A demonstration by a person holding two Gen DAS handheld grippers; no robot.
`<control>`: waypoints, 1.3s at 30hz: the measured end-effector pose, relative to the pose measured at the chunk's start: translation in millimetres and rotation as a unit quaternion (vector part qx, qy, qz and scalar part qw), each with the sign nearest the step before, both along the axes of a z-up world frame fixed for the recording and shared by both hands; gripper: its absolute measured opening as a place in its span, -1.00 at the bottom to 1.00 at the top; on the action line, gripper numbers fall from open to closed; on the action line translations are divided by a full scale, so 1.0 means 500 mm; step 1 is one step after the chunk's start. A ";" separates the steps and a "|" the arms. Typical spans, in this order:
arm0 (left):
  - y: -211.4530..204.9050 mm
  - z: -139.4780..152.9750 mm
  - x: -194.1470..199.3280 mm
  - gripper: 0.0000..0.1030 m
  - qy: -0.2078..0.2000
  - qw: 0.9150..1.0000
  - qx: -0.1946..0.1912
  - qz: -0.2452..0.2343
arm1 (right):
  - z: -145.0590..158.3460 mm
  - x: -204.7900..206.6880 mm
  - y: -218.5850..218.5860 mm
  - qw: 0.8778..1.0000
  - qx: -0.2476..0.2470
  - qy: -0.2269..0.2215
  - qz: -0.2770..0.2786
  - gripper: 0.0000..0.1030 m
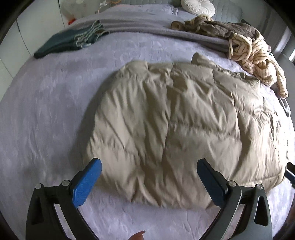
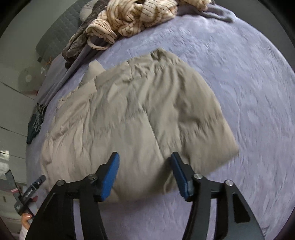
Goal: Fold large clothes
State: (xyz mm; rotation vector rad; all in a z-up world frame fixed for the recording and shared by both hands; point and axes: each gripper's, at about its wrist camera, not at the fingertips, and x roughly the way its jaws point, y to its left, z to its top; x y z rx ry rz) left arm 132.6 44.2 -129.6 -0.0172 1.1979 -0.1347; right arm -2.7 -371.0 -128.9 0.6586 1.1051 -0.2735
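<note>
Both tongs hang over the near edge of the coat with nothing between their blue pads. Our left gripper (image 1: 149, 177) stands spread as wide as it goes; our right gripper (image 2: 144, 173) is parted less, about half as wide. No cloth touches either pair of pads.

We see the beige puffer coat (image 1: 180, 125) lying flat in the middle of the bed, folded into a broad, rounded slab. In the left view its long axis runs across the picture, from the left end near our left gripper to the right end by the bed's side. In the right view it runs from lower left toward upper right, ending in a squared corner. A centre seam crosses it from near edge to far edge.

Under it we see the lilac plush blanket (image 1: 46, 114), which covers the whole bed. At the far left lies a folded dark green garment (image 1: 70, 43); at the far right, a crumpled heap of cream striped and brown clothes (image 1: 245, 48), just beyond the coat. Behind them we make out a round white cushion (image 1: 197, 6) against a grey quilted headboard (image 1: 228, 8), and white cabinet fronts (image 1: 20, 31) on the left.
</note>
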 end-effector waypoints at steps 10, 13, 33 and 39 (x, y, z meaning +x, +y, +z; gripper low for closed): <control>0.016 -0.038 -0.041 1.00 0.039 0.999 -0.004 0.019 | -0.048 -0.068 0.000 0.996 0.075 0.003 -0.041 0.64; 0.027 -0.042 -0.046 1.00 0.030 0.999 0.008 0.032 | -0.067 -0.082 -0.005 0.993 0.106 0.006 -0.060 0.64; 0.127 -0.135 -0.064 1.00 0.110 0.950 -0.273 0.100 | -0.132 -0.063 -0.019 0.965 0.231 -0.053 -0.115 0.68; 0.137 -0.153 -0.029 1.00 0.098 0.944 -0.294 0.117 | -0.135 -0.028 -0.022 0.948 0.279 -0.083 -0.128 1.00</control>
